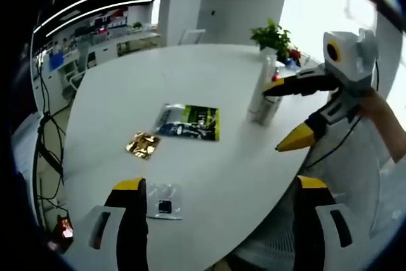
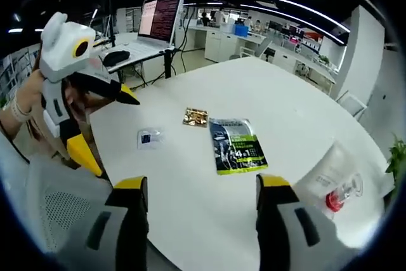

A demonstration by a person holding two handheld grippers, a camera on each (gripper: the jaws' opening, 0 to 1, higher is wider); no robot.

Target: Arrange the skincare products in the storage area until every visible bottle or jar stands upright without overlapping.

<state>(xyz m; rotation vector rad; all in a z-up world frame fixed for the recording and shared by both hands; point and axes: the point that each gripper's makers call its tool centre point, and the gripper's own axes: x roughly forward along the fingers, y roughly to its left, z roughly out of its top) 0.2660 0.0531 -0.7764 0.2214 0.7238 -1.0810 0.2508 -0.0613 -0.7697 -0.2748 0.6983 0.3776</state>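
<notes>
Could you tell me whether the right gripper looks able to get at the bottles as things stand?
Probably yes: the right gripper, jaws open, already sits beside the bottles, with nothing between them.

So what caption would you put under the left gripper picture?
Open right gripper reaching toward upright bottles on a white table, past a green packet.
</notes>
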